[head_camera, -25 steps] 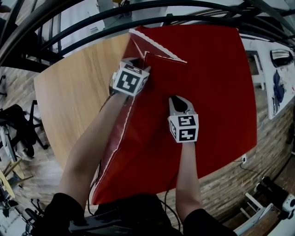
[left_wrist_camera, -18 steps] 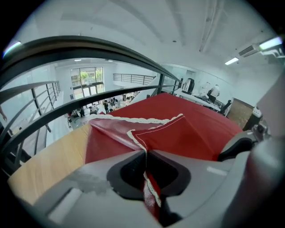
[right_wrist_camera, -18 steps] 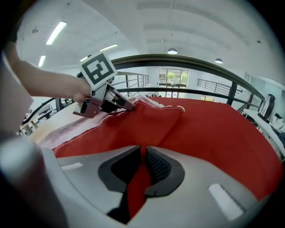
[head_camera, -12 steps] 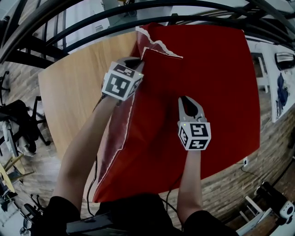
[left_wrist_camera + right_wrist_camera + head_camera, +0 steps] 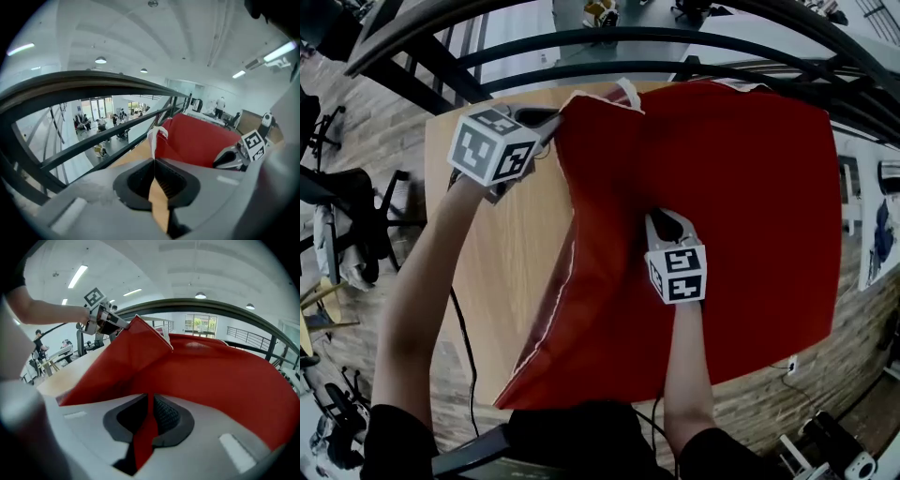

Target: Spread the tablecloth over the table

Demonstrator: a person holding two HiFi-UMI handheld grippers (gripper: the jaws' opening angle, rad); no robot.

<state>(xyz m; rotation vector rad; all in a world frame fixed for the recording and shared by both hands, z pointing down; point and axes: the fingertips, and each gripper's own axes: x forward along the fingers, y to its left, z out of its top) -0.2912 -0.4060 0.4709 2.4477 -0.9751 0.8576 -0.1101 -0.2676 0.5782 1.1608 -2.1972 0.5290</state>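
A red fabric tablecloth with a white hem [image 5: 741, 187] covers the right part of the pale wooden worktop [image 5: 502, 244], reaching its far edge, right edge and near edge. The left part of the wood is bare. The cloth's white-trimmed side edge runs slantwise from the far edge down to the near edge.

The left tongs [image 5: 546, 120] are at the far edge of the worktop, left of its middle. They are closed tight on the cloth's hemmed corner; in the left gripper view the white hem [image 5: 153, 138] rises straight out of the line where the two jaws meet. That corner is lifted off the wood, and the cloth slopes up to it in a raised fold.

The right tongs [image 5: 666, 221] are over the middle of the worktop, on the cloth. Their jaws are nearly together and pinch a ridge of the red fabric, which shows between the pads [image 5: 163, 414] in the right gripper view.
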